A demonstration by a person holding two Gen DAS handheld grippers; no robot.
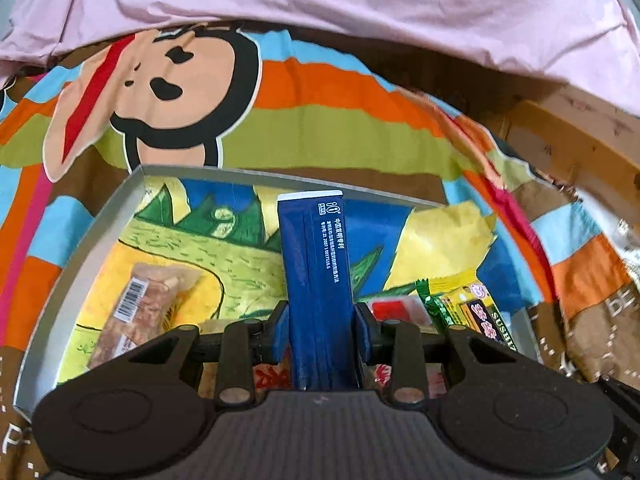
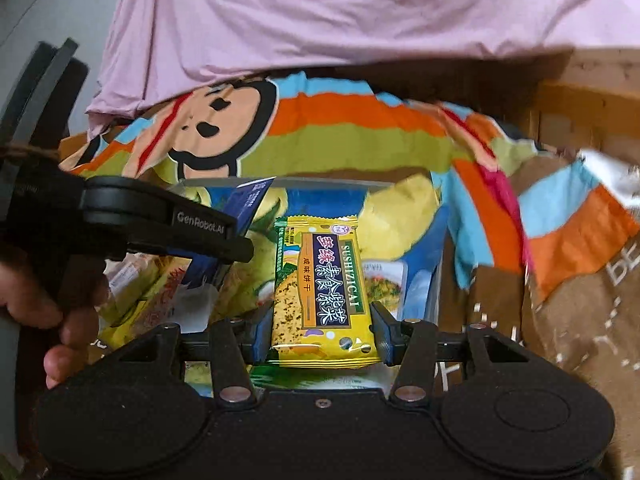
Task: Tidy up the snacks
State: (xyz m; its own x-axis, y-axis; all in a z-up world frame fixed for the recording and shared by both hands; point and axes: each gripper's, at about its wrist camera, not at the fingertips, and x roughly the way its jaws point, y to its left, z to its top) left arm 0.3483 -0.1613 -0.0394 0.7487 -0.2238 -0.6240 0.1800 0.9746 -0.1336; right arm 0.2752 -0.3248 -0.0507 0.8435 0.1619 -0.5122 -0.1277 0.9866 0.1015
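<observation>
My left gripper (image 1: pixel 320 332) is shut on a tall dark blue packet (image 1: pixel 316 264) and holds it upright over a grey tray (image 1: pixel 80 248) with a painted lining. My right gripper (image 2: pixel 320 332) is shut on a yellow biscuit packet (image 2: pixel 320 288), also over the tray (image 2: pixel 280 182). That yellow packet shows at the right of the left wrist view (image 1: pixel 468 308). The left gripper's body (image 2: pixel 160 232) and the blue packet (image 2: pixel 248 204) show at the left of the right wrist view. A clear-wrapped pastry (image 1: pixel 136 312) lies in the tray's left part. A red packet (image 1: pixel 396 308) lies beside the blue one.
The tray rests on a striped bedsheet with a cartoon monkey (image 1: pixel 180 80). A pink blanket (image 1: pixel 360 8) lies behind. A cardboard box (image 1: pixel 580 140) stands at the right. More snack packets (image 2: pixel 160 288) lie in the tray's near left. A white packet with a food picture (image 2: pixel 384 284) lies at its right.
</observation>
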